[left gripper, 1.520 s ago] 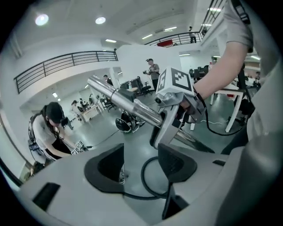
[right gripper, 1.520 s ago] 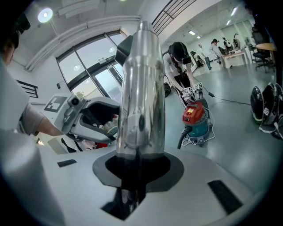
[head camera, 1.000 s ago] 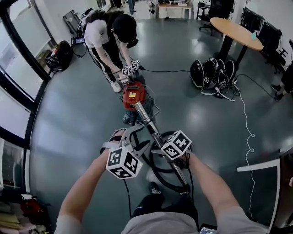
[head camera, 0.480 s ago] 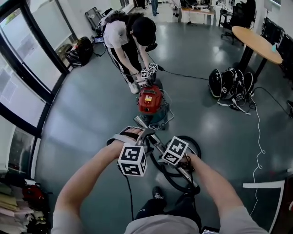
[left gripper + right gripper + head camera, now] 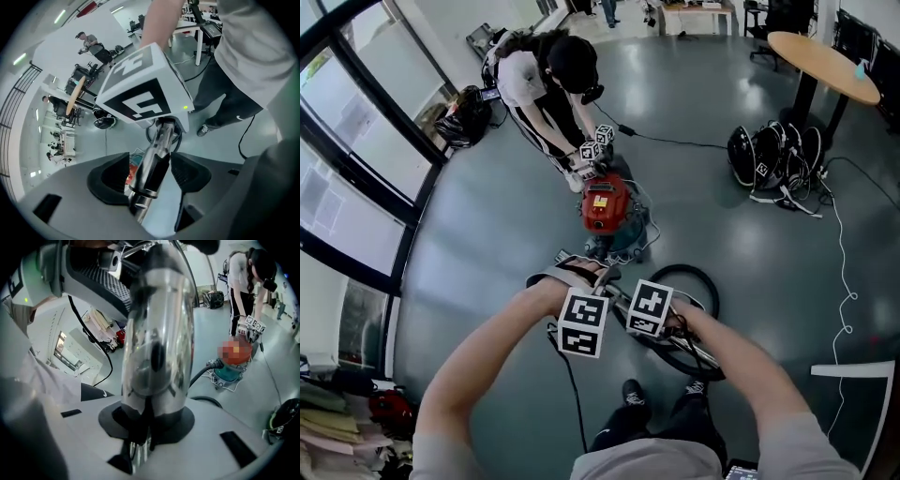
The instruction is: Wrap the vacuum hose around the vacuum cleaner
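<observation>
The right gripper [image 5: 147, 420] has its jaws clamped on the shiny metal tube [image 5: 157, 154]. The left gripper [image 5: 150, 176] has just been opening, and its jaws stand apart with the same tube between them, not pinched. The black hose [image 5: 684, 270] lies looped on the floor, near the red vacuum cleaner [image 5: 605, 204], over which a second person [image 5: 546, 70] bends. I'd keep the right grip firm, retake squarely with the left, then feed the loop round the body without kinks. No brand is readable: the vacuum's yellow label is too small, and the cubes show only black-and-white squares.
</observation>
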Tool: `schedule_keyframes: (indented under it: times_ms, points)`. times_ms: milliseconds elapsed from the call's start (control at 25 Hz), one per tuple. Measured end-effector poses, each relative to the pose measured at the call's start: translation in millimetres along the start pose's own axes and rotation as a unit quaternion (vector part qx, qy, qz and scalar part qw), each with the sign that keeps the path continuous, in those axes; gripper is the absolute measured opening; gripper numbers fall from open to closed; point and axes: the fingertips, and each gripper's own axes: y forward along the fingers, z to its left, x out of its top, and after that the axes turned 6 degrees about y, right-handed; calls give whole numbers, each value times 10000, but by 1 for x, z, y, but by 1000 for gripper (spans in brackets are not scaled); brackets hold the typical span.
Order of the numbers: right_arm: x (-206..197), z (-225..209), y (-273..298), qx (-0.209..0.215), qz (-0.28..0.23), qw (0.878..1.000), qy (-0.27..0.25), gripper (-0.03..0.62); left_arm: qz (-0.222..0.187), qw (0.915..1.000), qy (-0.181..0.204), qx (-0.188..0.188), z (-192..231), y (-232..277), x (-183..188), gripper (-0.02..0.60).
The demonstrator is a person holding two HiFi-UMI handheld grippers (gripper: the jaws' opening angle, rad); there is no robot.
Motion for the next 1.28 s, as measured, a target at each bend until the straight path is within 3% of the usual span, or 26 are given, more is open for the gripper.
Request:
schedule_keyframes:
  times_ms: [160, 320, 760, 920, 1080, 1160, 1280]
  points:
    - [-11, -6, -2, -96, 19, 9999, 110, 78, 236, 9987, 166, -430, -6, 14, 2, 281]
    - [-18, -12, 4, -226, 139, 9996, 127, 78, -12, 9955, -308, -896, -12, 20, 5, 251]
    - [-35, -33, 53, -489, 604, 9966, 270, 78, -273, 9876, -480, -1472, -43, 68, -6, 232]
    - [-41, -31, 77, -446, 884, 9951, -78, 78, -476, 9782, -657, -1914, -76, 84, -9, 232]
    - [-48, -28, 105, -647, 1209, 9887, -604, 78, -949, 9569, -999, -2558, -119, 95, -5, 233]
    - [-52, -30, 118, -725, 1356, 9849, -798, 78, -1143, 9521, -1172, -2584, -135, 105, -5, 233]
    - [-62, -35, 138, -657, 1496, 9827, -867, 78, -1234, 9526, -1300, -2457, -150, 126, -4, 233]
